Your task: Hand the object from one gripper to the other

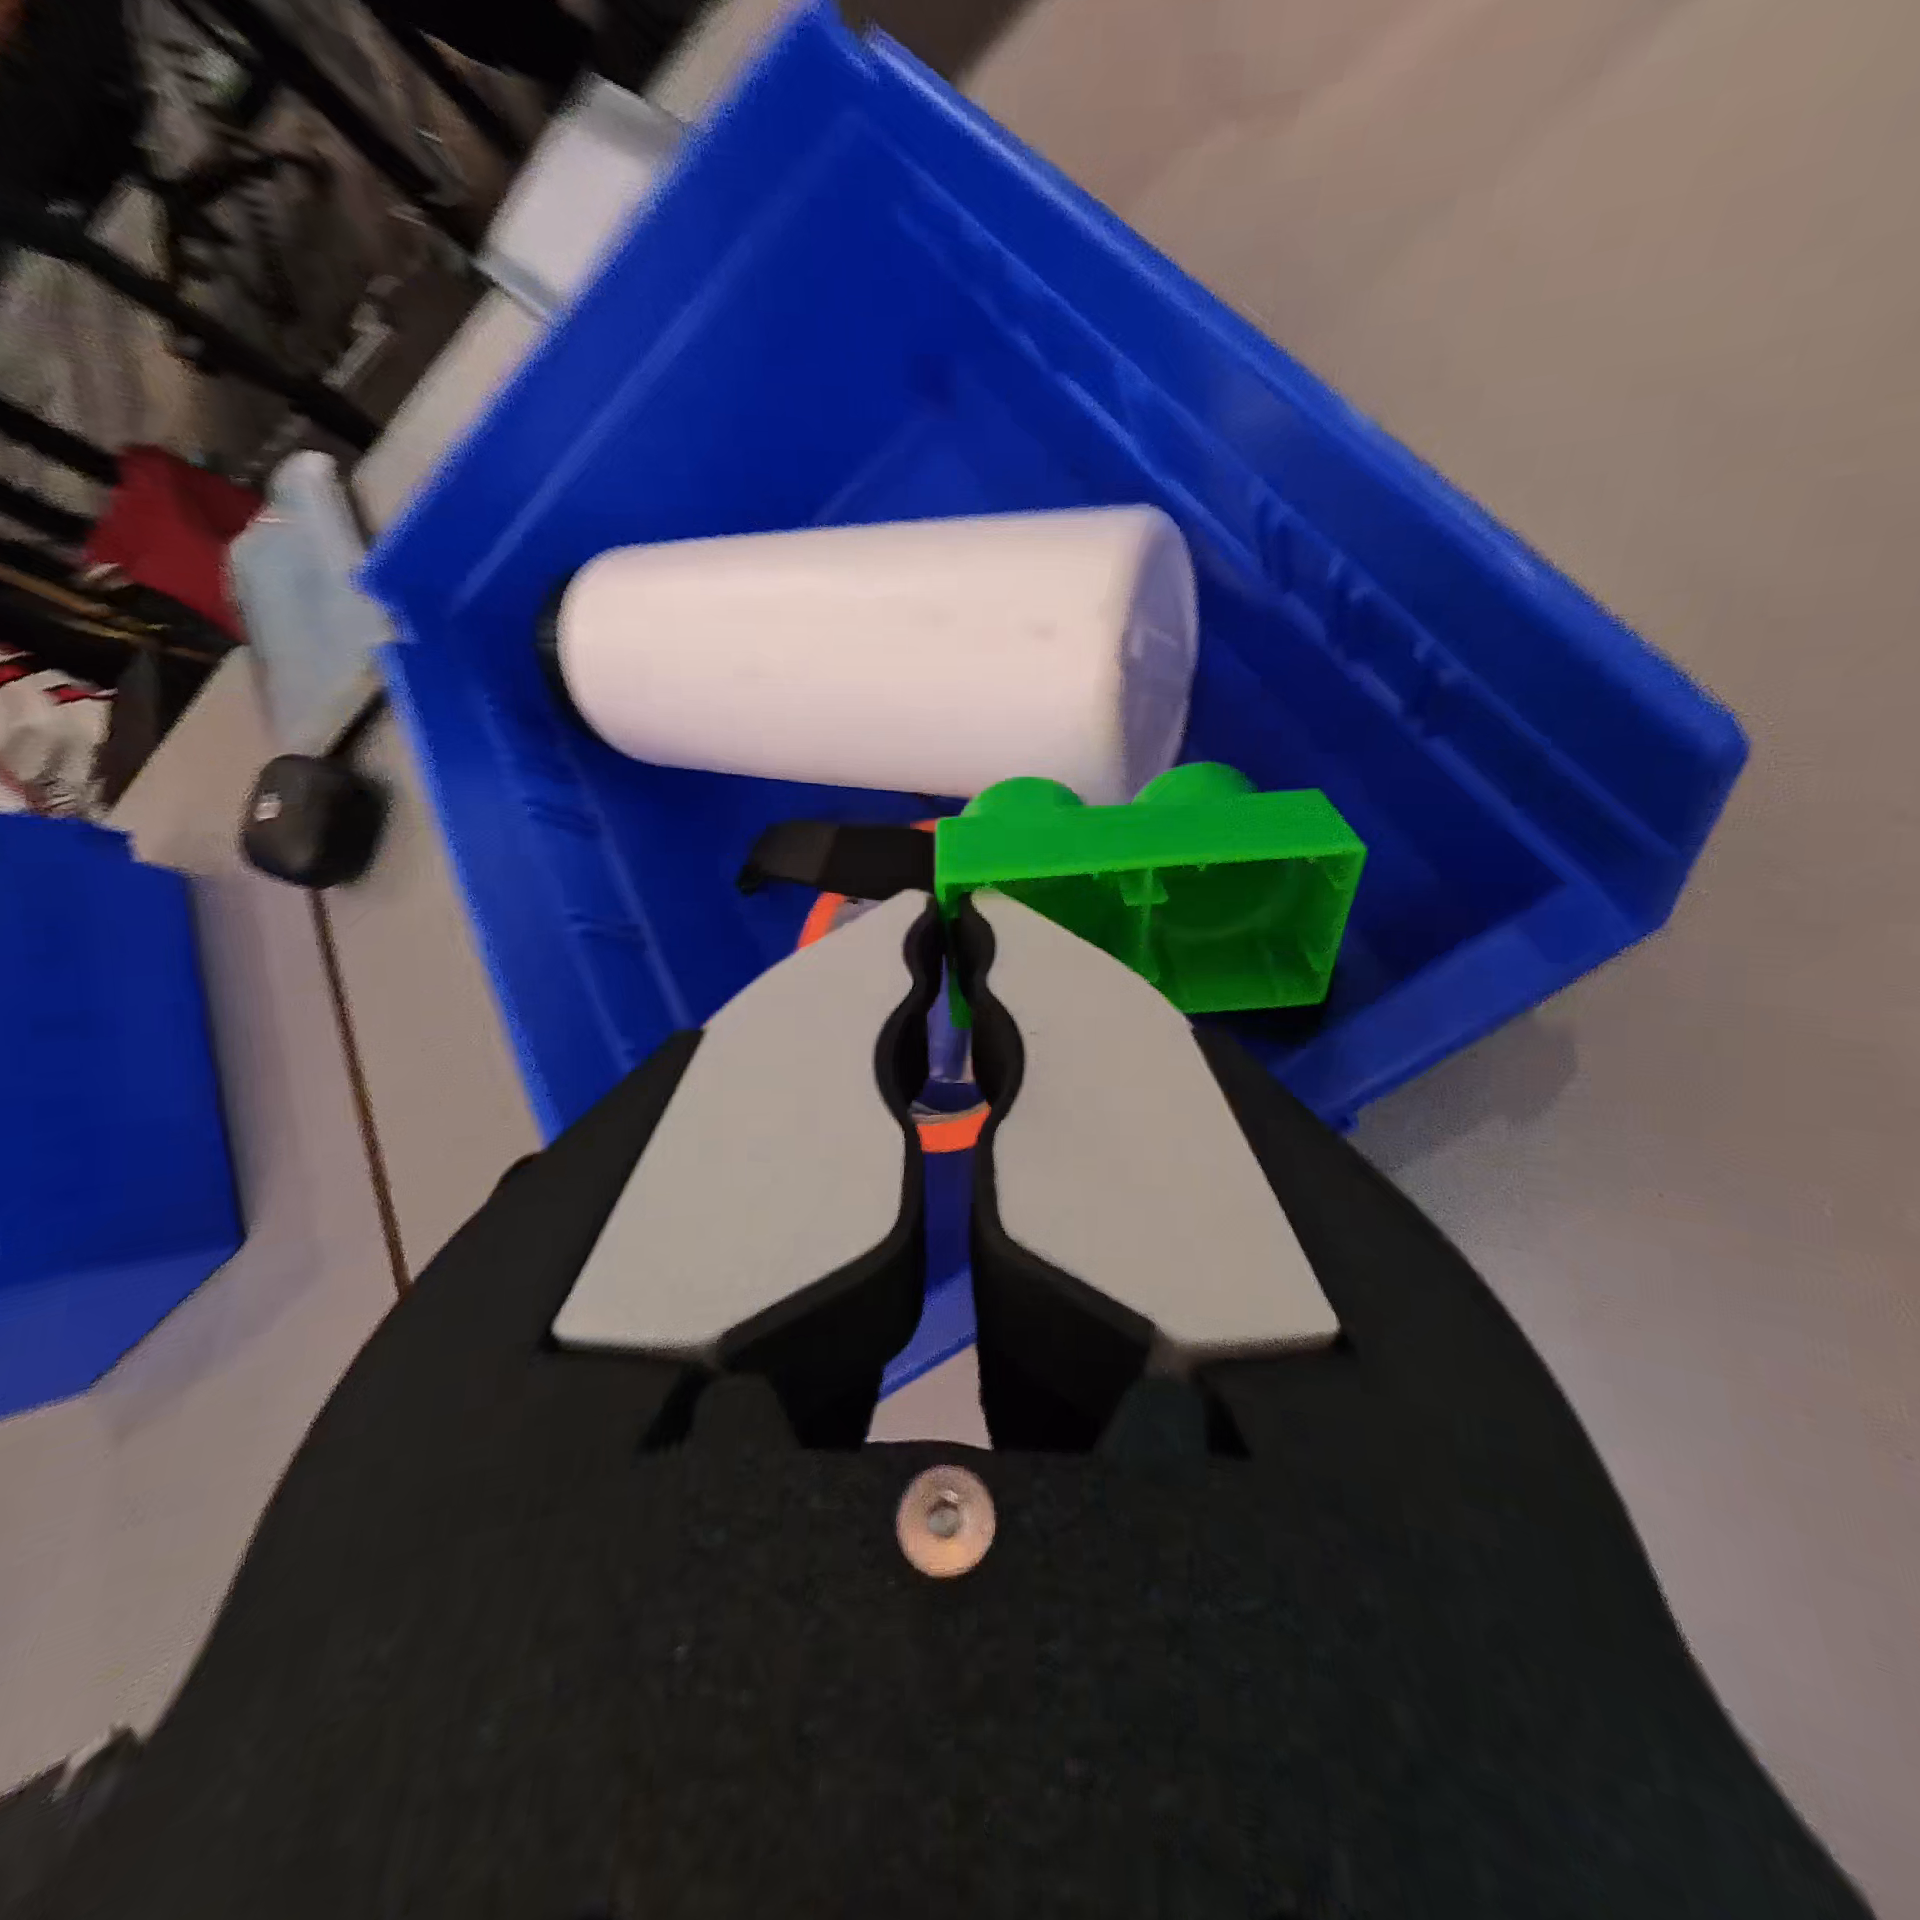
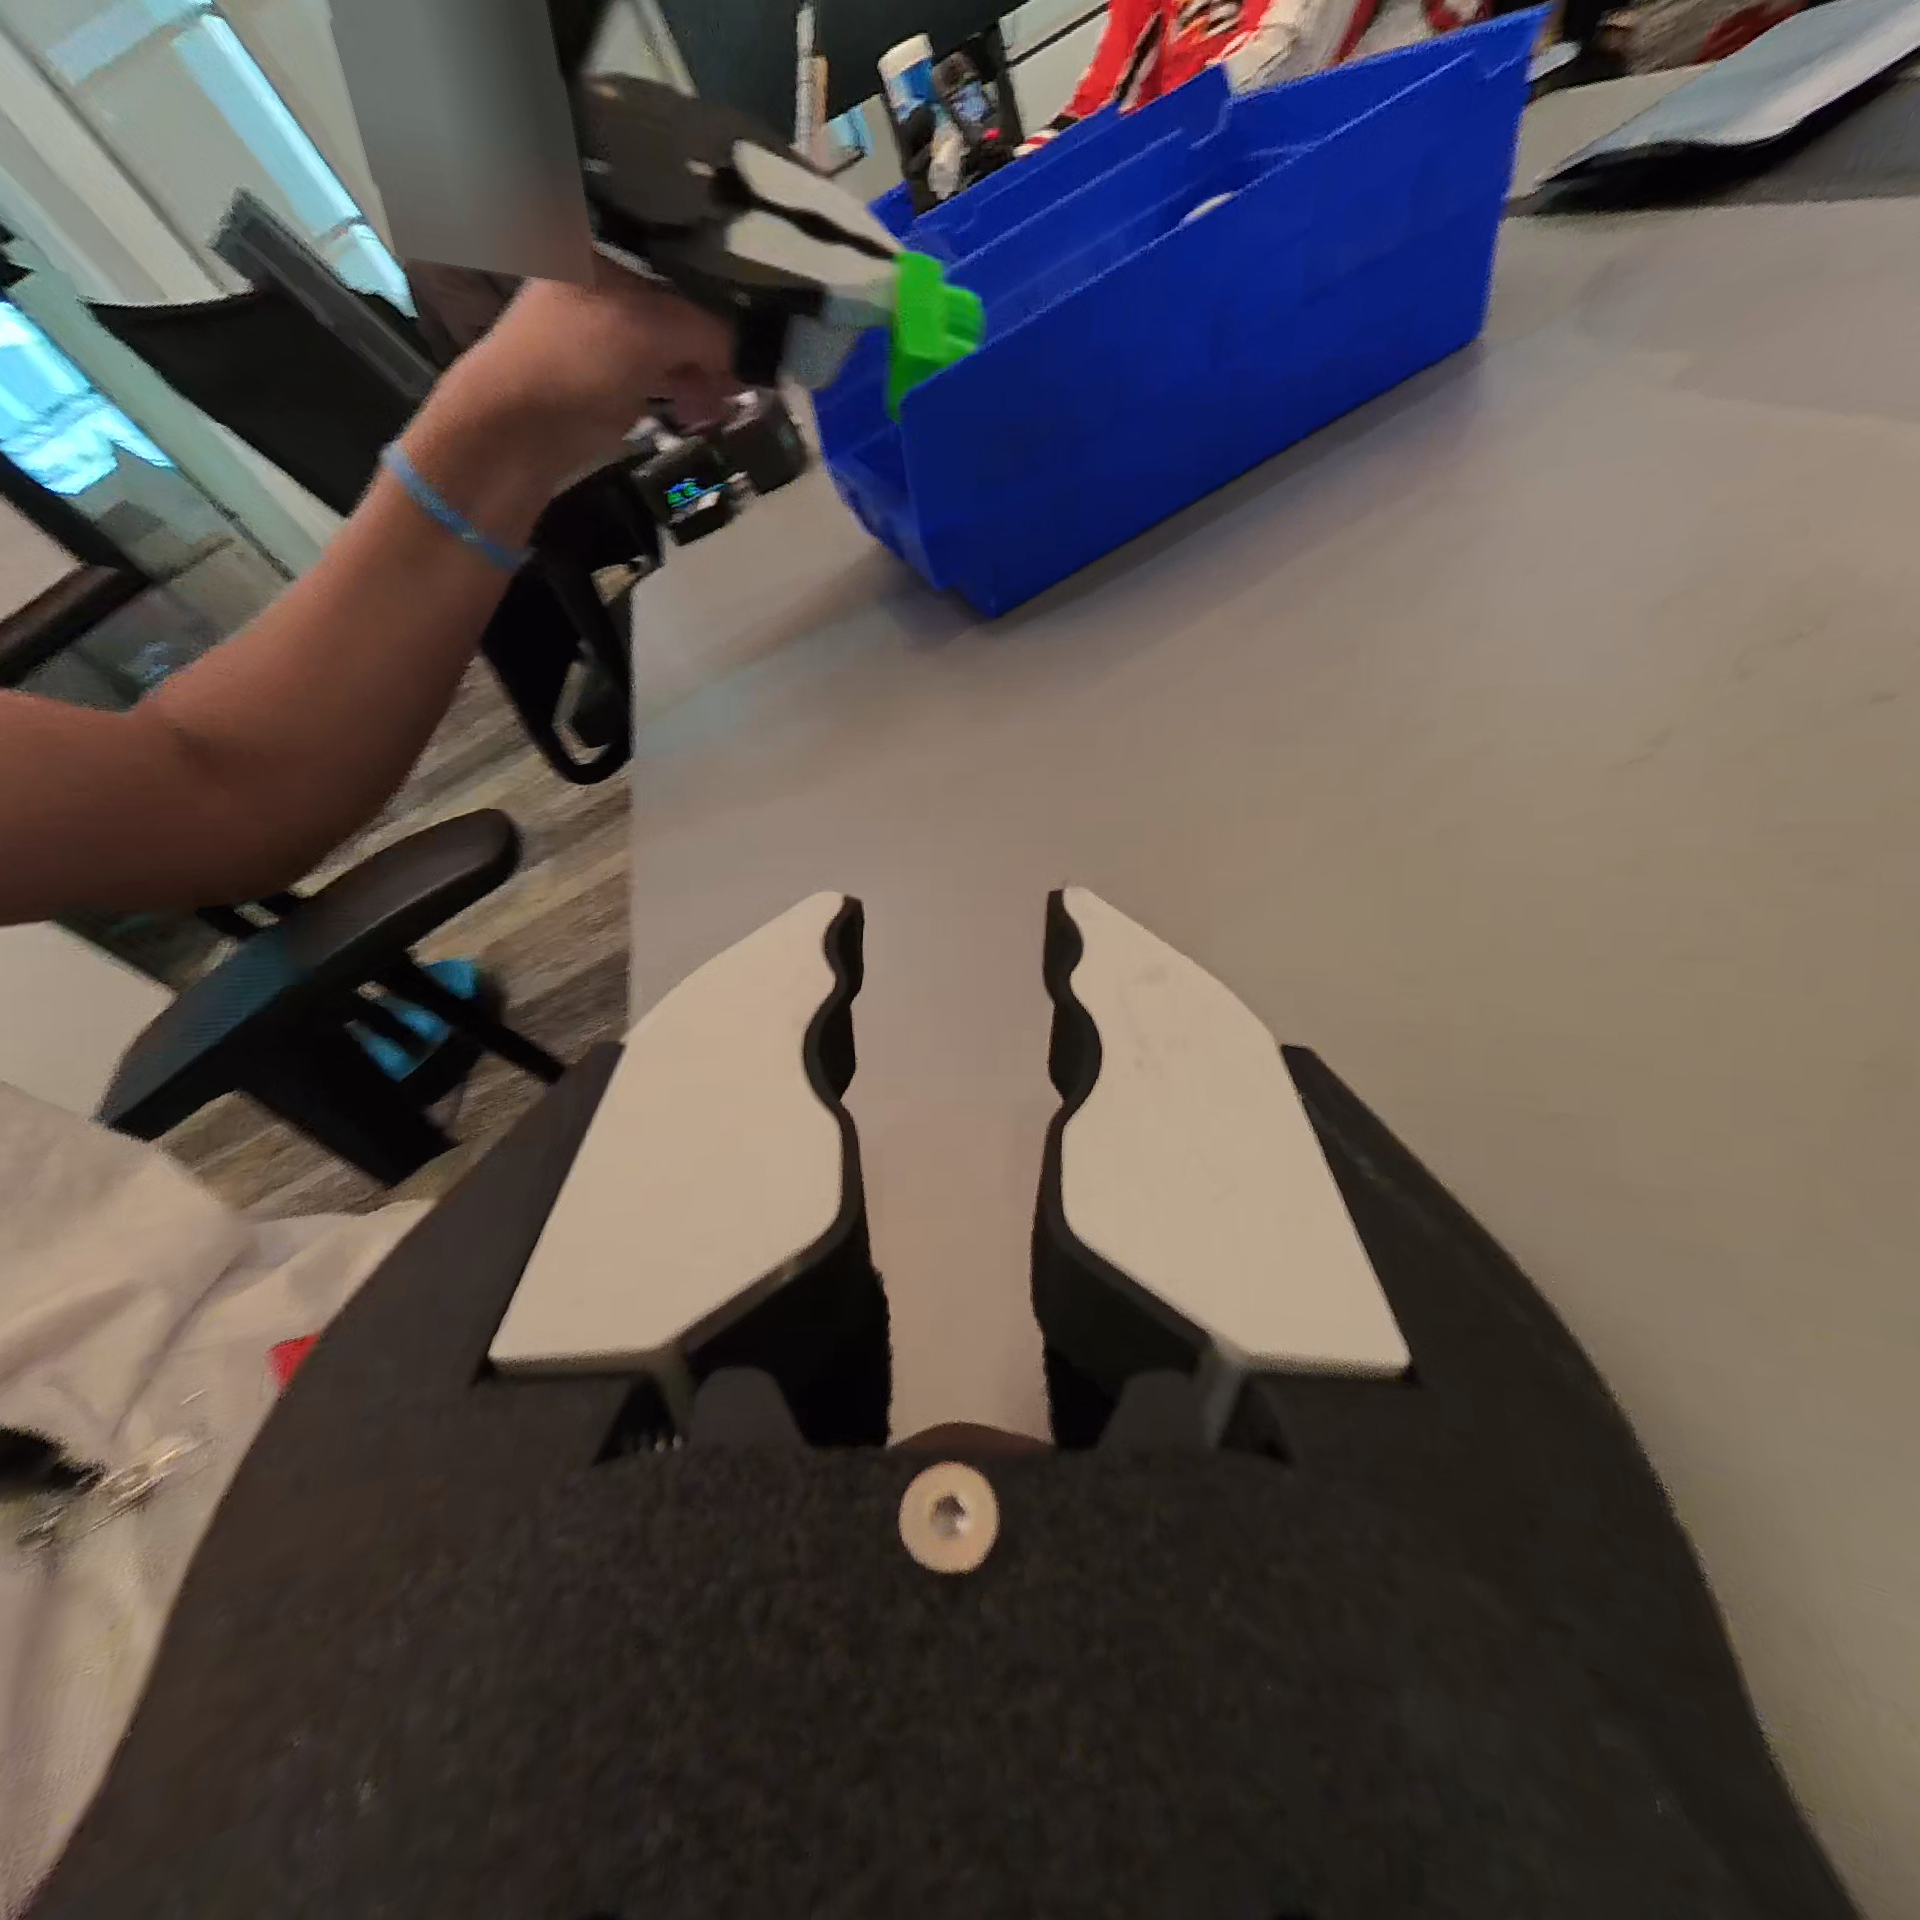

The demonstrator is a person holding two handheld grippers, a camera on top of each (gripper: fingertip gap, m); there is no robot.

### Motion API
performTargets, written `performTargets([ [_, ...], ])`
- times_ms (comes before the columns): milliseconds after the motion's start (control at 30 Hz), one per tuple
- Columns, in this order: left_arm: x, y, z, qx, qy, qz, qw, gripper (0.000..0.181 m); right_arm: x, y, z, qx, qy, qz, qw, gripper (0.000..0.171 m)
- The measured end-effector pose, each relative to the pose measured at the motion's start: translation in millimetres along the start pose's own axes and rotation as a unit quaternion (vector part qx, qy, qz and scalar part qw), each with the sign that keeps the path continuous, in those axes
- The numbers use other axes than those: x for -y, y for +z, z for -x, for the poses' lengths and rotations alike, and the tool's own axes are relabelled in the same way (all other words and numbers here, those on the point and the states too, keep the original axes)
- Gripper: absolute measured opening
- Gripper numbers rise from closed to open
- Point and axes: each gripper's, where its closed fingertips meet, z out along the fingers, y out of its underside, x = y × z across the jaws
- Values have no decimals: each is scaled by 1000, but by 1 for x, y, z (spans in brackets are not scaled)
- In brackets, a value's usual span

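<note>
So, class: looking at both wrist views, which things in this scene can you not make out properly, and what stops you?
- Black and orange items in the blue bin, left wrist view: hidden behind the green brick, the left gripper and the white cylinder.
- Objects behind the bin, right wrist view: blurred and cut off by the top edge.
- Left gripper's rear, right wrist view: covered by a grey patch.

Blue bin [image 1: 727,343] at frame centre on grey table [image 1: 1558,312], white cylinder [image 1: 862,644] lying inside, second blue bin [image 1: 94,1091] at left edge, black chair [image 2: 312,966] lower left.
</note>
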Motion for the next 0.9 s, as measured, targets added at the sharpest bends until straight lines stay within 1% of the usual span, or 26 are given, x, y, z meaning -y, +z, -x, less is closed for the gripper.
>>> performTargets([
  [100, 33, -30, 13, 65, -70, -87, 992, 2, 15, 5, -24, -87, -21, -18, 996, 35],
  [133, 49, -41, 8, 70, -94, -126, 985, 1, 25, 7, -30, -116, -31, -25, 992, 36],
  [233, 101, -67, -25, 61, -146, -232, 960, 1, 61, 16, -33, -167, -77, -59, 981, 50],
  [300, 128, -72, -58, 55, -168, -264, 948, 2, 88, 25, -28, -198, -100, -91, 971, 51],
  [400, 152, -61, -109, 58, -171, -265, 947, 2, 112, 45, -14, -223, -120, -123, 960, 50],
  [500, 167, -46, -152, 58, -136, -252, 956, 2, 109, 59, -13, -257, -125, -125, 950, 47],
  [567, 173, -37, -172, 41, -141, -245, 958, 2, 104, 57, -21, -292, -112, -133, 940, 47],
  [633, 175, -32, -185, 28, -143, -240, 960, 2, 101, 51, -30, -308, -83, -150, 936, 36],
  [667, 176, -31, -189, 26, -141, -241, 960, 2, 99, 48, -34, -315, -76, -152, 934, 25],
  [733, 175, -27, -200, 15, -140, -236, 961, 4, 94, 42, -44, -340, -80, -141, 926, 16],
  [833, 174, -25, -218, -17, -141, -244, 959, 9, 87, 32, -58, -369, -82, -123, 917, 8],
  [900, 175, -31, -231, -50, -116, -261, 957, 15, 85, 26, -64, -364, -83, -113, 921, 5],
])
